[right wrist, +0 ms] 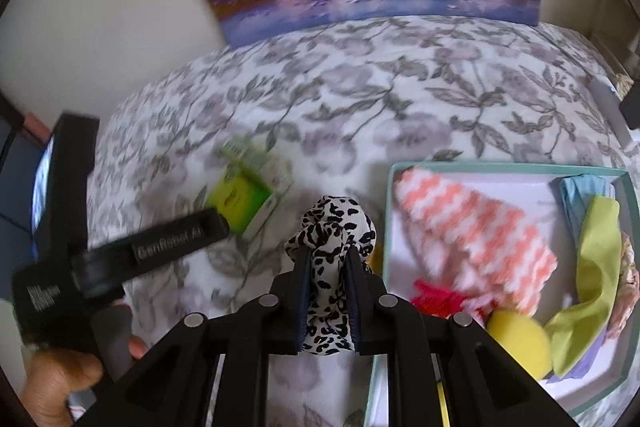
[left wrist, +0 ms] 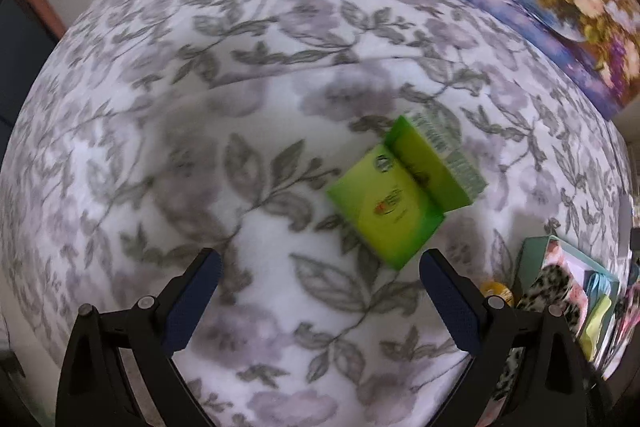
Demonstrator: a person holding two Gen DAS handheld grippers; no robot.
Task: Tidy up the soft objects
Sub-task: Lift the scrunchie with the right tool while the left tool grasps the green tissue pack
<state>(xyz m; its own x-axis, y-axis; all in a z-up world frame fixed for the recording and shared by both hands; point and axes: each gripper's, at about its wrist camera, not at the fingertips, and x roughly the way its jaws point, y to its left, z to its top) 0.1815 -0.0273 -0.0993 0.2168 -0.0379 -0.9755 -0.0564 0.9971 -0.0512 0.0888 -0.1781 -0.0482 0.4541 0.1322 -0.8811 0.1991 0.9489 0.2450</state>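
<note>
Right wrist view: the right tool (right wrist: 328, 277) is clamping the scarf (right wrist: 330, 227), holding it just left of the box (right wrist: 508, 167), which is already holding other soft pieces. Left tool (left wrist: 320, 291) is hovering with fingers apart, empty, over the bed (left wrist: 200, 107). Next, I reckon, comes carrying the scarf over the rim and letting go.

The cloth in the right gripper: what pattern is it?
Black-and-white leopard print cloth; right wrist view.
</note>
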